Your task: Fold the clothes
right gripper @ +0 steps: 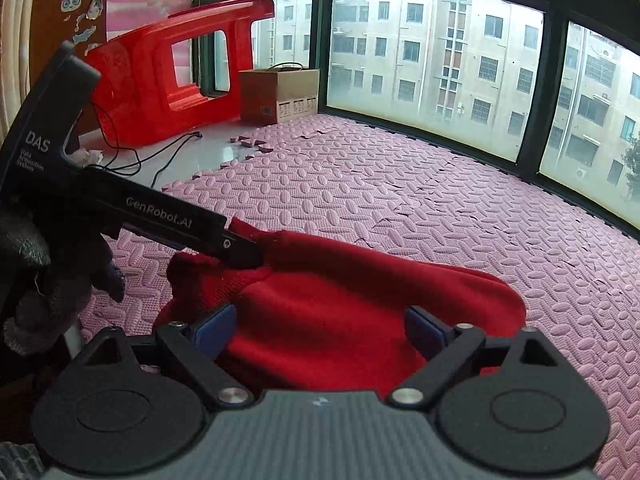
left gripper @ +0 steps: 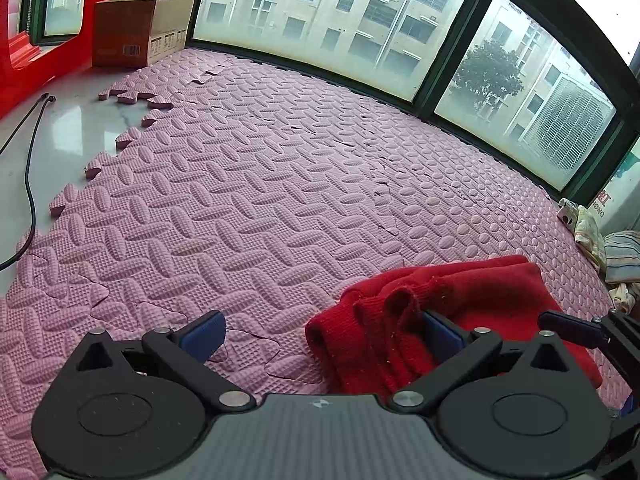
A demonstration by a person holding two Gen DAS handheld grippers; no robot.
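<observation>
Sweater, red and bunched, lies on the pink foam mat near its front edge. My left gripper is spread wide, its right finger touching the sweater's rumpled cuff end. My right gripper is spread too, low over the sweater. Cardboard box stands at the mat's far left corner.

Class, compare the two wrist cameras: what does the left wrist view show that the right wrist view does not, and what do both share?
Only the left wrist view shows a pile of light clothes at the mat's right edge and a tree outside. Only the right wrist view shows a gloved hand holding the left gripper, and panda stickers. Both share the red garment, pink foam mat, cardboard box and red plastic stool.
</observation>
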